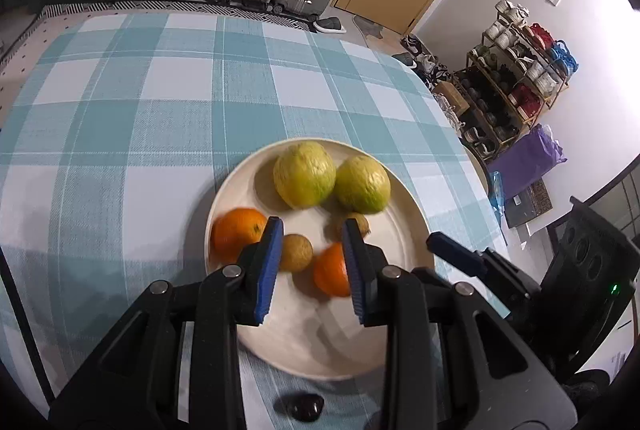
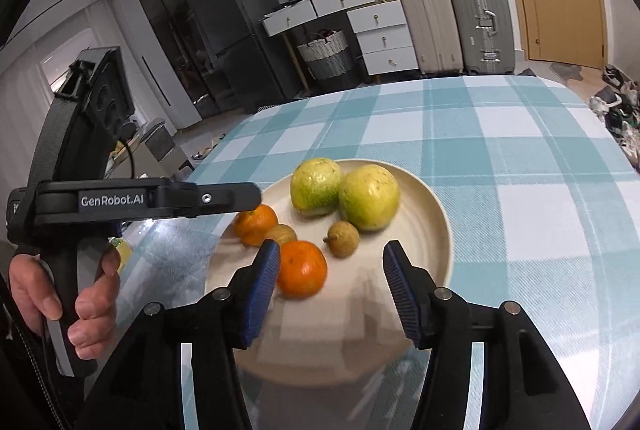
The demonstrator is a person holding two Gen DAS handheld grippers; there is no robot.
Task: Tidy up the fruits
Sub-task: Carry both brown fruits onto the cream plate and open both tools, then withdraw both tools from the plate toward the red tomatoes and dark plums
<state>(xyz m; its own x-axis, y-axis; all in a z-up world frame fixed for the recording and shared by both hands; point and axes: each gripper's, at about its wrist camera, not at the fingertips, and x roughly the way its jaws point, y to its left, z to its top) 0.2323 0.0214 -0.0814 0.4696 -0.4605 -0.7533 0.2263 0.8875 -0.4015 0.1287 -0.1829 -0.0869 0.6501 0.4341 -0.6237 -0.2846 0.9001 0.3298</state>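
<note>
Six fruits sit on the plate (image 1: 404, 226). Both grippers – left (image 1: 312, 266), right (image 2: 332, 290) – hover open, empty (likely finishing). Next: retreat toward six o'clock.

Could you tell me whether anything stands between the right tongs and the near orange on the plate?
Nothing visible does. The right tongs hang open over the plate, and the near orange lies just inside the left finger, with no fruit in front of it.
</note>
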